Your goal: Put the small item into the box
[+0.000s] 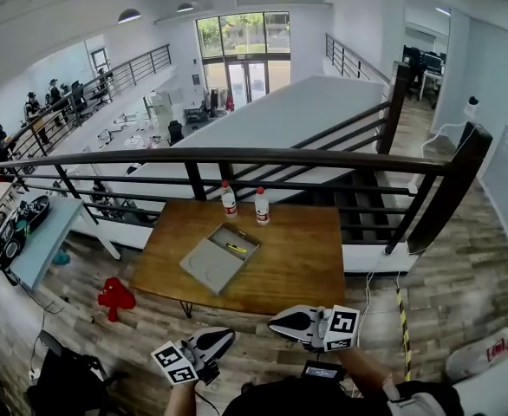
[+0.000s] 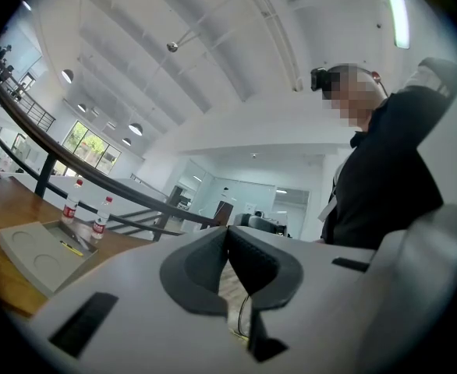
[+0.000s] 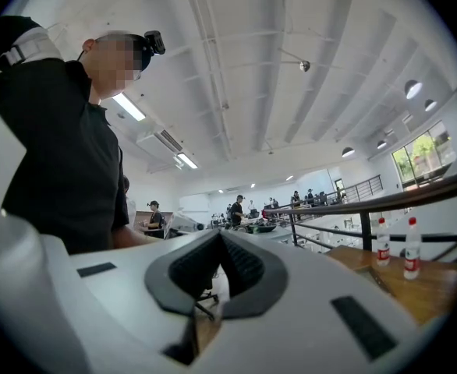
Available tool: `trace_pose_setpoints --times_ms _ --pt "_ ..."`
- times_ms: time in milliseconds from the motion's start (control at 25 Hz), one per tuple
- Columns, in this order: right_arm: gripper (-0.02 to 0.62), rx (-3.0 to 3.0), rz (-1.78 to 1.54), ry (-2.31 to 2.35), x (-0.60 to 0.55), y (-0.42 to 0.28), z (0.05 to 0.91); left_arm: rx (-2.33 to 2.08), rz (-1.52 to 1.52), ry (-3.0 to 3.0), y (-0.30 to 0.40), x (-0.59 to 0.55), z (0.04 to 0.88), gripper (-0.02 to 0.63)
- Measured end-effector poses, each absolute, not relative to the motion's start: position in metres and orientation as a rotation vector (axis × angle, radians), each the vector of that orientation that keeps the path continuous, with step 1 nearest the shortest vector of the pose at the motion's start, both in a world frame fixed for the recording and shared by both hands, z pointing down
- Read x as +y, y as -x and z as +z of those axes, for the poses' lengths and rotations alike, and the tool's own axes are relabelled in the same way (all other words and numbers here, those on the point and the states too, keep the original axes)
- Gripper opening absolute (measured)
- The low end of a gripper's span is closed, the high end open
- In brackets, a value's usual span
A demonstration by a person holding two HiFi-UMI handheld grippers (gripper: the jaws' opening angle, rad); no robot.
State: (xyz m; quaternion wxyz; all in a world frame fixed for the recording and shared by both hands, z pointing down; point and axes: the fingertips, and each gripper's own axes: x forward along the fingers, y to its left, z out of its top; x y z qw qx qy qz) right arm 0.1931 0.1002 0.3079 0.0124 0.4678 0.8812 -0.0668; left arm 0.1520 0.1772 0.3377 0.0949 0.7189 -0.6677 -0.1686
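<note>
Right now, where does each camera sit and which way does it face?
Head view: on the head, looking down at table and box; left gripper and right gripper show below.
Left gripper view: on its shut jaws, tilted up at ceiling; torso at right.
Right gripper view: likewise, torso at left.
All three share the bottles.
</note>
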Motion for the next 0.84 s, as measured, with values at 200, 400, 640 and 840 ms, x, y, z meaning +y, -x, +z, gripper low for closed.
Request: trace_pose_setpoints --times_ms 200,400,640,840 --pt "0.011 2.740 -0.184 -1.457 0.098 -0.195 0.302 -1.981 -0.486 -2.143 -0.154 0.171 0.335 0.017" --pt "0.011 2.752 -0.208 -1.444 0.098 -0.196 0.305 -1.983 -0.487 -2.133 -0.158 0.173 0.339 0.017" --pt "0.011 2.781 -0.242 -1.414 0.101 -0.193 0.314 -1.954 -0.529 -2.121 -0.163 0.173 0.350 0.017" --pt "0.011 2.792 -0.235 -1.410 0.108 -0.188 0.316 -1.910 -0.544 -2.137 -0.171 0.174 0.353 0.017"
